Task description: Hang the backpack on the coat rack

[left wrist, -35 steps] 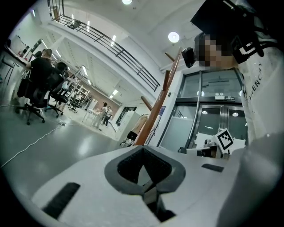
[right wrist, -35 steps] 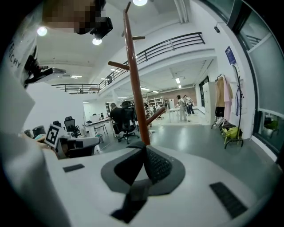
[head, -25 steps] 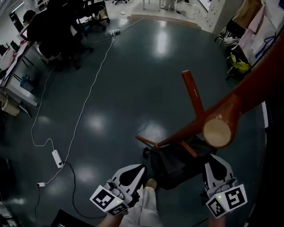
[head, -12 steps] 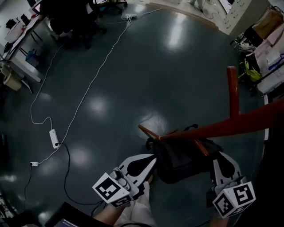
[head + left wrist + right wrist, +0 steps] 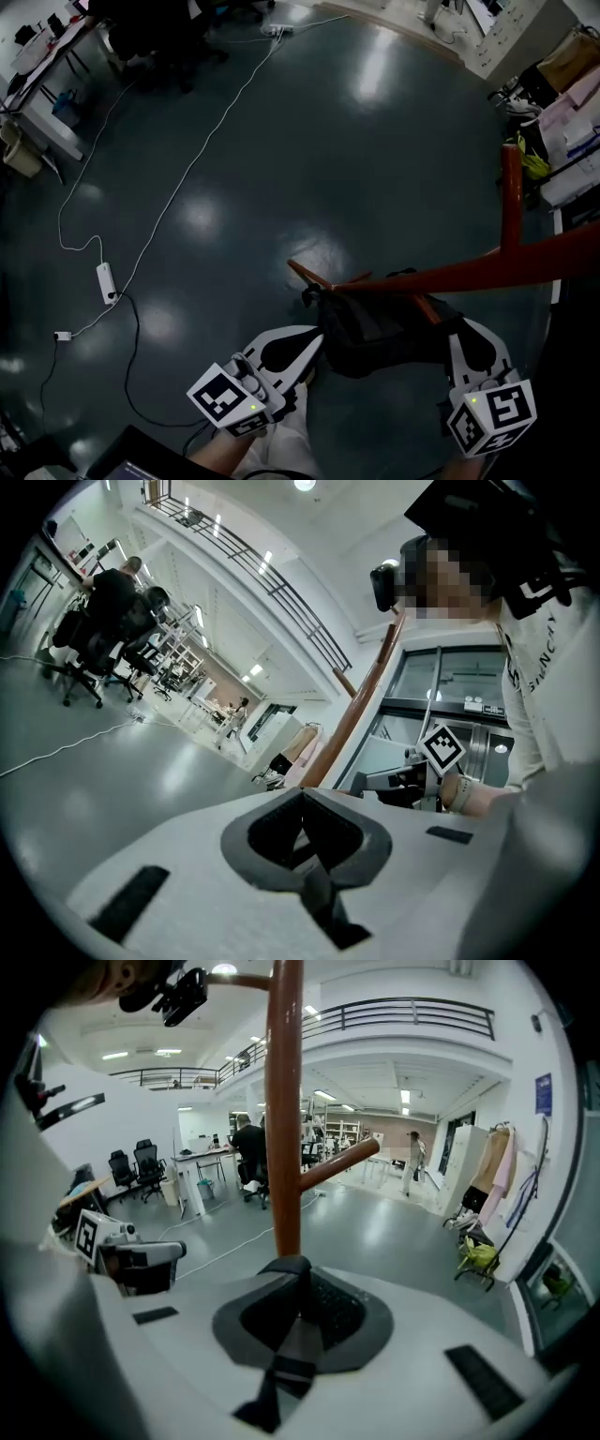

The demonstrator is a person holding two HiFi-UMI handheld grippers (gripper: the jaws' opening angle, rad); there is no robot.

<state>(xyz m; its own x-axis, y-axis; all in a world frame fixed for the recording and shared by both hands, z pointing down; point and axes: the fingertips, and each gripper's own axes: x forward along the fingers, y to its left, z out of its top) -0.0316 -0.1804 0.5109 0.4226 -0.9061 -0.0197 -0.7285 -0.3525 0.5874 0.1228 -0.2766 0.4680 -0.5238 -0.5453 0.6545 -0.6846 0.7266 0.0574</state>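
A black backpack (image 5: 384, 330) hangs between my two grippers, close against the reddish-brown coat rack pole (image 5: 469, 272); one peg (image 5: 510, 192) sticks up at the right. My left gripper (image 5: 307, 345) is shut on a black backpack strap (image 5: 317, 878) at the bag's left side. My right gripper (image 5: 467, 339) is shut on another black strap (image 5: 289, 1340) at the bag's right side. In the right gripper view the pole (image 5: 283, 1101) rises straight ahead of the jaws, with a peg (image 5: 339, 1163) slanting right. The left gripper view has the pole (image 5: 361, 700) leaning past the right gripper (image 5: 412, 782).
A white cable with a power strip (image 5: 105, 279) snakes over the dark glossy floor. Desks and office chairs (image 5: 141, 33) stand at the far left, where a person (image 5: 112, 592) sits. Hanging clothes (image 5: 567, 80) are at the right. My trouser leg (image 5: 286, 436) shows below.
The view has swung, so the pole's round top end has left the picture and the peg now sits further right. Both grippers still hold the backpack in nearly the same place.
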